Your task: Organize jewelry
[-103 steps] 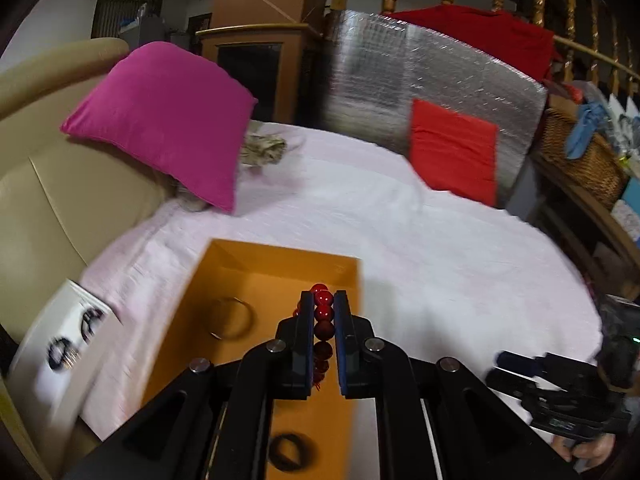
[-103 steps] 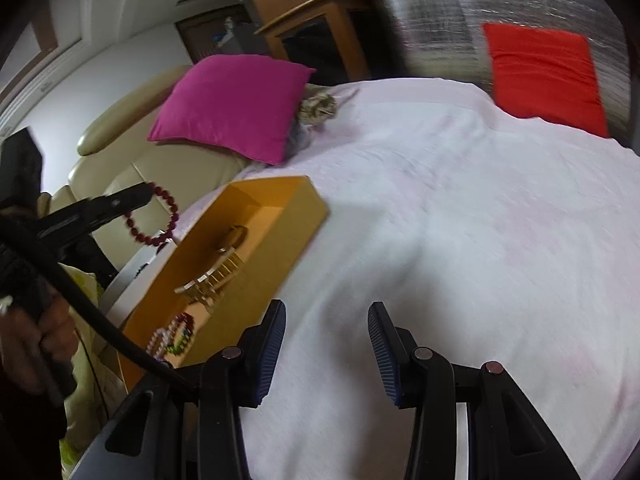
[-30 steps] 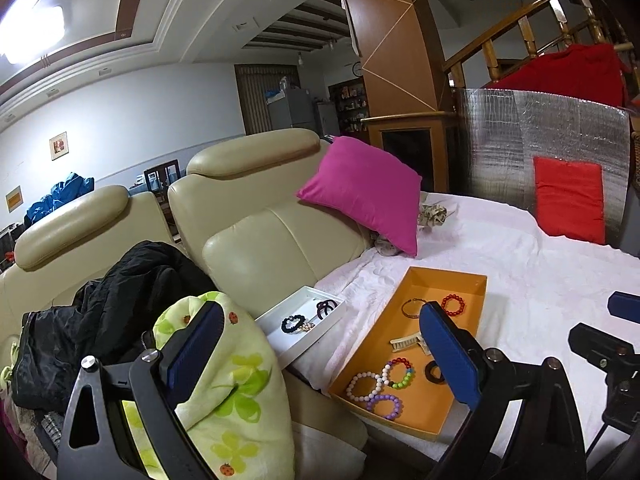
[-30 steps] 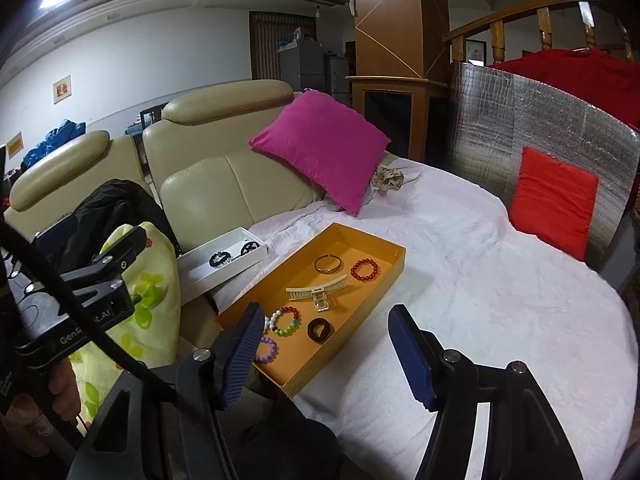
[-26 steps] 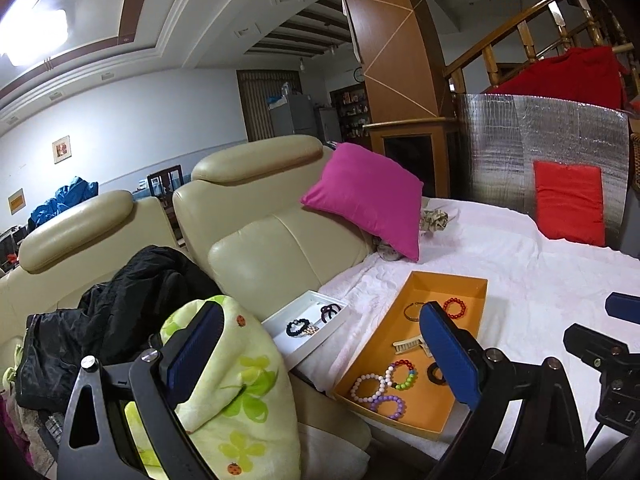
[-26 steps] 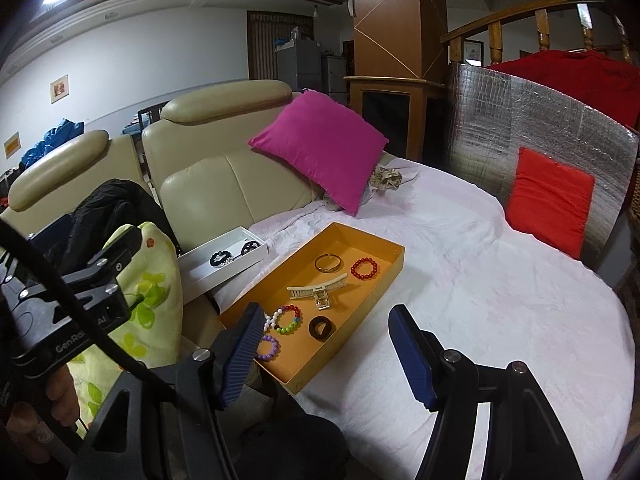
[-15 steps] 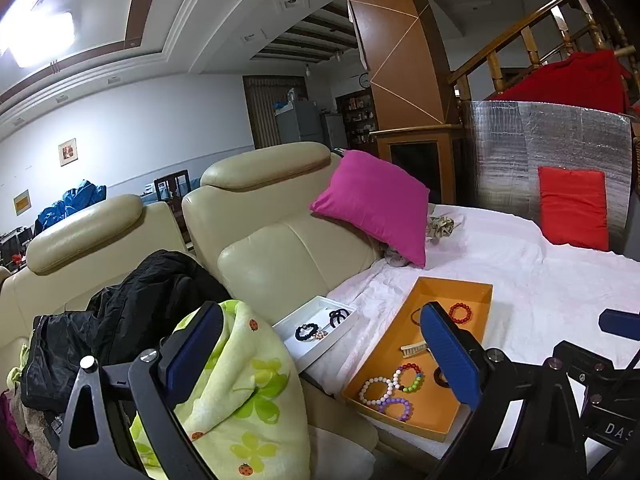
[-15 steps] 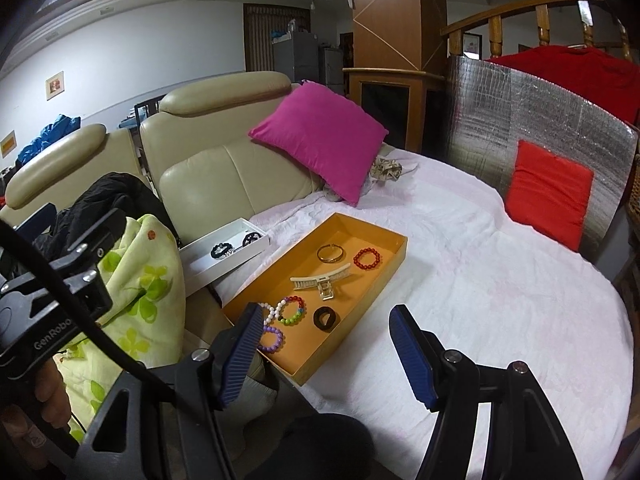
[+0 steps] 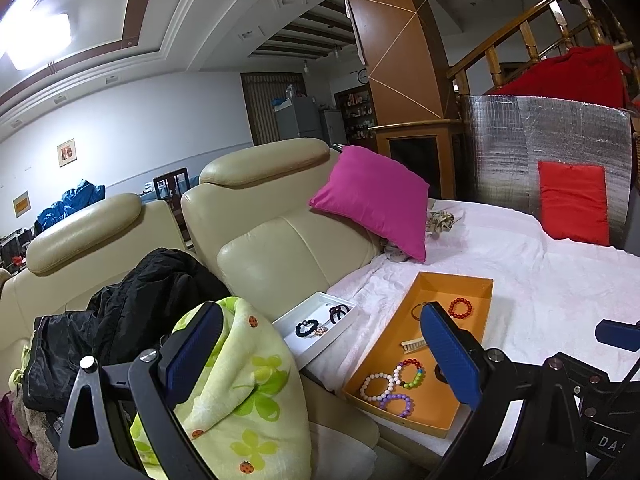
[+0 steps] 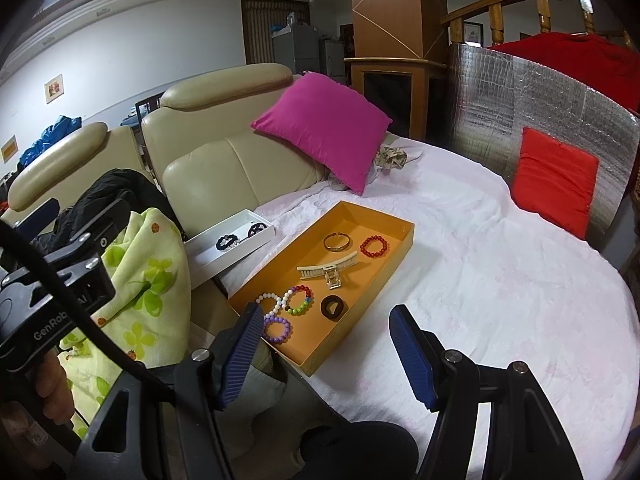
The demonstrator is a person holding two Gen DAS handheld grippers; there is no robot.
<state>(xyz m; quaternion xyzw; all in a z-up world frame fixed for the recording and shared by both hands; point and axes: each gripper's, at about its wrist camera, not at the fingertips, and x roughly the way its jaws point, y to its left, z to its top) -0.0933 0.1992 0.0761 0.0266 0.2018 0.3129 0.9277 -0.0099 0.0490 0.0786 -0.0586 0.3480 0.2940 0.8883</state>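
Both tools, left tool and right tool, hang wide and empty, back from the shallow orange cardboard tray on the white-covered bed. Sorting looks finished; next, perhaps the black bracelet in the white box.

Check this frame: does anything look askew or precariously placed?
Yes. The white box sits tilted, wedged between the sofa and the bed edge, not flat. The orange tray also lies right at the bed's edge.

Place: home, living rm
Signs: sofa, pink cushion, stair rail, fridge, wall pics
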